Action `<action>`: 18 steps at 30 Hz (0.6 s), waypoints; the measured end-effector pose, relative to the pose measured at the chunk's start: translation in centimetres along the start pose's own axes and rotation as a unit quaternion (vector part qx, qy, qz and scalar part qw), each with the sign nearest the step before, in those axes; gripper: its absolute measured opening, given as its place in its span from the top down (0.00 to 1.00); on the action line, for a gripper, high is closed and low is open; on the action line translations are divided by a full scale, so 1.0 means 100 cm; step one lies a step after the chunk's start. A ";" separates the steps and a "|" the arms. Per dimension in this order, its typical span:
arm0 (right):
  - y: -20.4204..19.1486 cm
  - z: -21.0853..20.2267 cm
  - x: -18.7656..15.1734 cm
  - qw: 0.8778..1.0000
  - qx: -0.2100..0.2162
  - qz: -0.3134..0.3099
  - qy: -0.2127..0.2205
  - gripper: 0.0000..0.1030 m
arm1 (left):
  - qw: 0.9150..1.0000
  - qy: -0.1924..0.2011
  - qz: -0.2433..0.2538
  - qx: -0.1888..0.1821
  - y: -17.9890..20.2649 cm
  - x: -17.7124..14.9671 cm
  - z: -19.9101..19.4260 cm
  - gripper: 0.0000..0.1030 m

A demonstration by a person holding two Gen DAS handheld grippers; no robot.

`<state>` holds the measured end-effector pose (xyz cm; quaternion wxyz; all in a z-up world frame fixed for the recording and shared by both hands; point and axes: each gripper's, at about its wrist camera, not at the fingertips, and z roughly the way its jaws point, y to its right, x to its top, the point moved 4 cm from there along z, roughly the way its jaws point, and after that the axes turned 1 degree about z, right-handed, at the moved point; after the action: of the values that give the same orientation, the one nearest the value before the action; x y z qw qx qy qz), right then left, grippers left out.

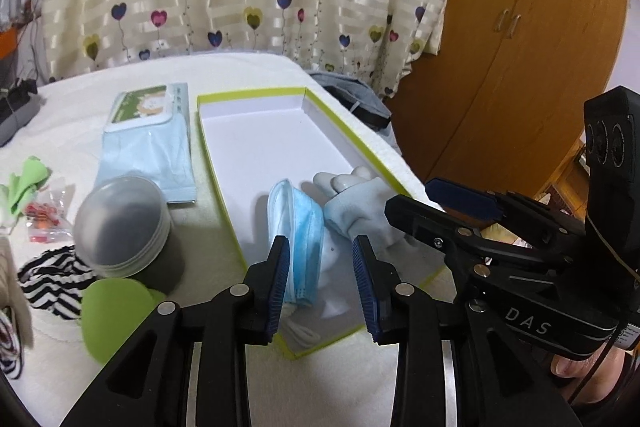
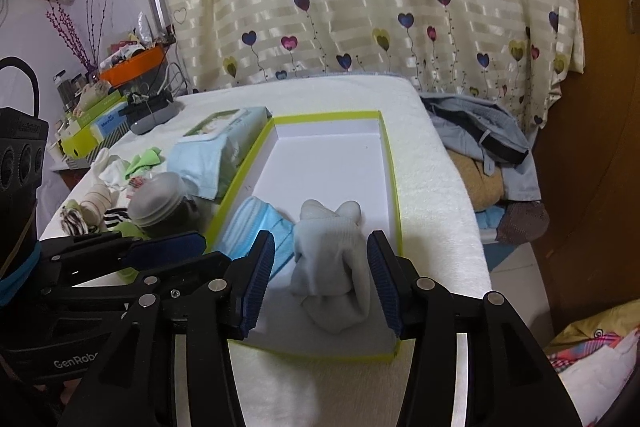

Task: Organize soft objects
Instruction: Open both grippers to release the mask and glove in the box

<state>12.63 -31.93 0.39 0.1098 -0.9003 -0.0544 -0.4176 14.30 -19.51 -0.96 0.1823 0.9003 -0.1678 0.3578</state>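
Note:
A shallow white box with a lime-green rim [image 1: 256,93] [image 2: 390,163] lies on the white towel-covered table. In its near end lie a folded blue face mask [image 1: 302,227] [image 2: 260,227] and a pale grey rolled sock [image 1: 360,205] [image 2: 332,259]. My left gripper [image 1: 322,281] is open, its jaws on either side of the mask. My right gripper [image 2: 320,283] is open, its jaws on either side of the sock, and shows in the left wrist view [image 1: 460,203].
Left of the box are a pack of blue masks [image 1: 150,135] [image 2: 212,147], a lidded grey jar [image 1: 128,227] [image 2: 160,201], a green pad [image 1: 114,311], striped socks [image 1: 48,283], and small socks [image 2: 120,167]. Clothes pile at the right [image 2: 484,143]. A wooden wardrobe [image 1: 520,47] stands behind.

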 end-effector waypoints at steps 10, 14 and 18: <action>-0.017 -0.034 -0.008 1.000 -0.003 -0.002 0.029 0.42 | 1.000 0.026 0.002 0.018 0.000 -0.012 -0.037 0.70; -0.024 -0.042 -0.013 0.999 0.002 -0.001 0.034 0.42 | 0.999 0.036 -0.001 0.030 -0.004 -0.019 -0.053 0.70; -0.038 -0.049 -0.019 0.999 0.023 -0.001 0.032 0.42 | 0.998 0.043 -0.007 0.041 -0.011 -0.027 -0.067 0.70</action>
<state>7.09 -29.44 2.59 0.1317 -0.8838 -0.0609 -0.4449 8.97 -15.10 1.44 0.1542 0.8922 -0.1389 0.4012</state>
